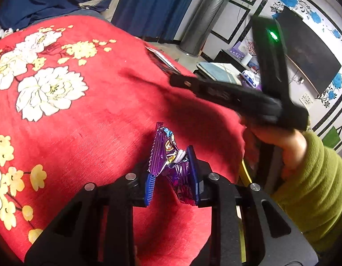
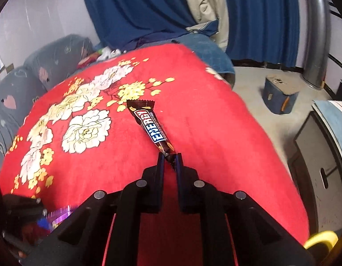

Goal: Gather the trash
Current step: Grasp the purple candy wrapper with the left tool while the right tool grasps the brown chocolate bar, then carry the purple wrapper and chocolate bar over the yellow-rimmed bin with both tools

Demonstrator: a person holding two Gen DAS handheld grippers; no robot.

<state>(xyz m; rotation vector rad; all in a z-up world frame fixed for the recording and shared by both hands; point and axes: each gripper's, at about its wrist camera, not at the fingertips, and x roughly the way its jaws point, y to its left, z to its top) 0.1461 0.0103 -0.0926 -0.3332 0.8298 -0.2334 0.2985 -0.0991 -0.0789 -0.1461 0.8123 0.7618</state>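
Black linkage arms fill the near foreground of both wrist views, above a red floral blanket (image 2: 204,119) spread on a bed. An ENERGY bar wrapper (image 2: 148,124) is pinched at its near end by the right gripper (image 2: 170,158), its long axis running away from the fingers toward the blanket's far edge. A crumpled purple wrapper (image 1: 168,161) is clamped in the left gripper (image 1: 171,170), near the blanket's right edge. Both pieces appear lifted, ready for disposal.
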